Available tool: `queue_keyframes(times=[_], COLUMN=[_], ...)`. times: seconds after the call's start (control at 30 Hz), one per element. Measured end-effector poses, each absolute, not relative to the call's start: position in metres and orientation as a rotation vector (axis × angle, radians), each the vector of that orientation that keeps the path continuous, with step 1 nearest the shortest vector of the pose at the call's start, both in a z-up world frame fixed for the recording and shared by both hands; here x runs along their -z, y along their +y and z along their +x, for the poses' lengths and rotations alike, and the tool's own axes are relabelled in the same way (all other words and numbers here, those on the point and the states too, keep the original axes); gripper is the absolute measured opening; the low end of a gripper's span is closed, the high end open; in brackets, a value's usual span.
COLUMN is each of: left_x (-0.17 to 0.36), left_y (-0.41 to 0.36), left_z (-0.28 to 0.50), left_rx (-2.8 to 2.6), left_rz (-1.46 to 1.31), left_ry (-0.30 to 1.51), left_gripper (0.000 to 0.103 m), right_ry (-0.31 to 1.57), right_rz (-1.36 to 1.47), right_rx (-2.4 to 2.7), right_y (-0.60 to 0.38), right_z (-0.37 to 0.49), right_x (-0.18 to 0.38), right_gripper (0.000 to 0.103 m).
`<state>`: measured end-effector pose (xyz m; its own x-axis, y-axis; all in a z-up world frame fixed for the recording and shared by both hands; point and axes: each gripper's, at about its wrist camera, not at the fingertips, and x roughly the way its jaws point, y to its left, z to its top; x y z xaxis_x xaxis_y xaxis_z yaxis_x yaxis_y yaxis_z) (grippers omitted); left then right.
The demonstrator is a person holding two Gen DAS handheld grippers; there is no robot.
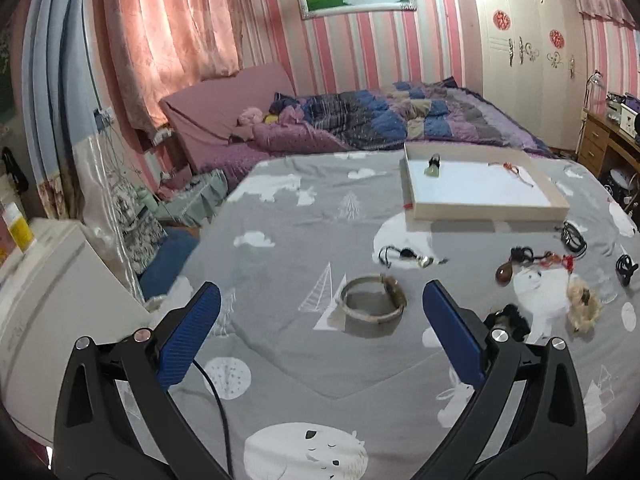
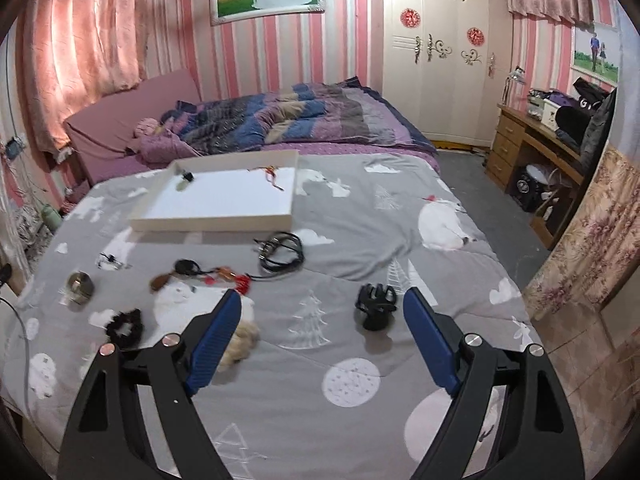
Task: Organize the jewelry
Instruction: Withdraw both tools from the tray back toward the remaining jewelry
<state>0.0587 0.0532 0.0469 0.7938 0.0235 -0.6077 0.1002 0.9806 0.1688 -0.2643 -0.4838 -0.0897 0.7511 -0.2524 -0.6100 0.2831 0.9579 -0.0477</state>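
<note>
grey quilt [image 2: 360,240] with white bears and trees covers the bed, and pretty much everything sits on it. biggest thing on it is the shallow white tray [image 2: 212,222] toward the far side, with a small green pendant [image 2: 185,184] and a red cord piece [image 2: 272,174] already lying inside.

left tool [image 1: 320,308] hovers above the quilt with its blue pads spread wide and nothing between them; a round bangle [image 1: 372,300] lies on the quilt right in the gap as the left wrist view sees it, but the pads aren't touching it. right tool [image 2: 322,312] is also wide apart and empty, with a black claw clip [image 2: 375,304] lying on the quilt just inside its right pad.

rest of the jewelry is scattered loose on the quilt in front of the tray: a coil of black cord [image 2: 282,256], a brown teardrop pendant on a beaded string [image 2: 160,280], a black scrunchie [image 2: 125,326], and a fluffy cream hair tie [image 2: 242,340] partly hidden behind the right tool's left pad.
</note>
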Motion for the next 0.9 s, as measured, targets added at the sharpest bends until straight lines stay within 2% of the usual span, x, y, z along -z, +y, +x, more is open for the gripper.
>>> queue_keyframes(times=[0.3, 0.7, 0.8, 0.9], left_x=[-0.008, 0.009, -0.002, -0.037], left_y=[0.067, 0.095, 0.102, 0.122], left_z=[0.071, 0.09, 0.091, 0.08], left_rx=[0.027, -0.105, -0.137, -0.208], left_rz=[0.129, 0.112, 0.11, 0.11], left_ry=[0.738, 0.801, 0.787, 0.731], left_gripper=[0.1, 0.1, 0.1, 0.1], right_ry=[0.679, 0.712, 0.714, 0.705], right_rz=[0.063, 0.132, 0.127, 0.12], right_rx=[0.276, 0.238, 0.234, 0.233], right_y=[-0.489, -0.495, -0.496, -0.496], right_z=[-0.256, -0.228, -0.225, -0.223], right_x=[0.108, 0.133, 0.134, 0.131], right_gripper=[0.084, 0.084, 0.084, 0.084])
